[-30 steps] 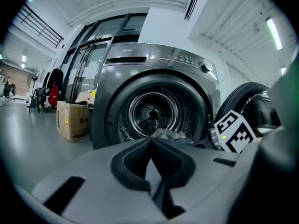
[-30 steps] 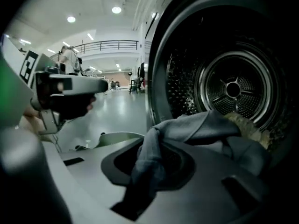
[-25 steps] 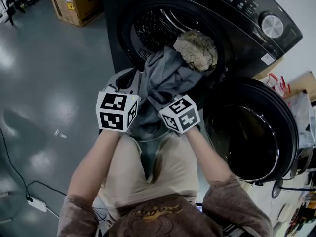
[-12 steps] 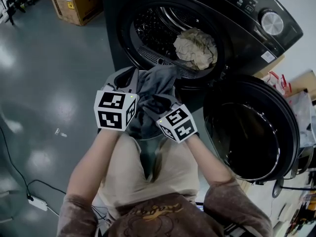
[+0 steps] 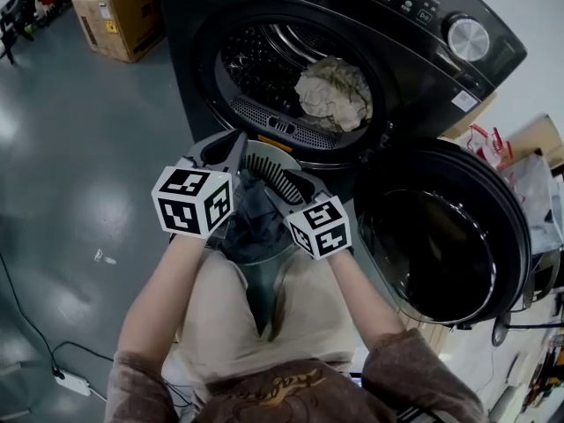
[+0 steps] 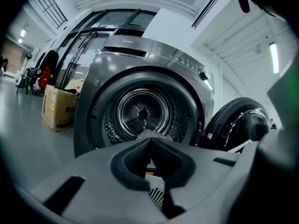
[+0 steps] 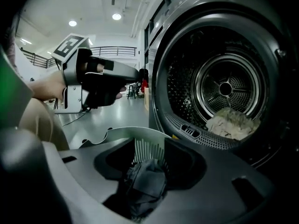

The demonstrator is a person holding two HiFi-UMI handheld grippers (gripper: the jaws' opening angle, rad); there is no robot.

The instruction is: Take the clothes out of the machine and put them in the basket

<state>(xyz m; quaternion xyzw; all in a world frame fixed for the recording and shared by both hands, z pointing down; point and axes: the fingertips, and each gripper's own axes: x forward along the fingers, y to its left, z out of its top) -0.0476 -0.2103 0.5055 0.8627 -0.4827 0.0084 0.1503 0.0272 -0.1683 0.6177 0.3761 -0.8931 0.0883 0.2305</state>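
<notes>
The dark front-loading machine [image 5: 414, 25] stands with its drum open, and a crumpled beige cloth [image 5: 333, 93] [image 7: 232, 122] lies at the drum's lip. In front of it sits a pale slatted basket [image 5: 269, 159] [image 7: 126, 132] holding a grey garment [image 5: 251, 227] [image 7: 145, 183]. My left gripper [image 5: 231, 146] [image 6: 150, 141] hovers over the basket's left rim, shut with nothing in it. At the basket's right side, my right gripper [image 5: 297, 181] [image 7: 149, 148] has just been opening its jaws. It stands open, and the grey garment lies loose between and below them.
The round machine door [image 5: 441, 236] hangs open to the right, close to my right arm. A cardboard box [image 5: 119, 16] stands on the grey floor at the back left. A cable with a white adapter [image 5: 66, 364] lies at the front left. Bags and cartons [image 5: 529, 183] crowd the far right.
The grey garment has come away from the drum mouth and dropped into the basket. Both grippers drew back toward the person, and the right jaws parted off the cloth.
</notes>
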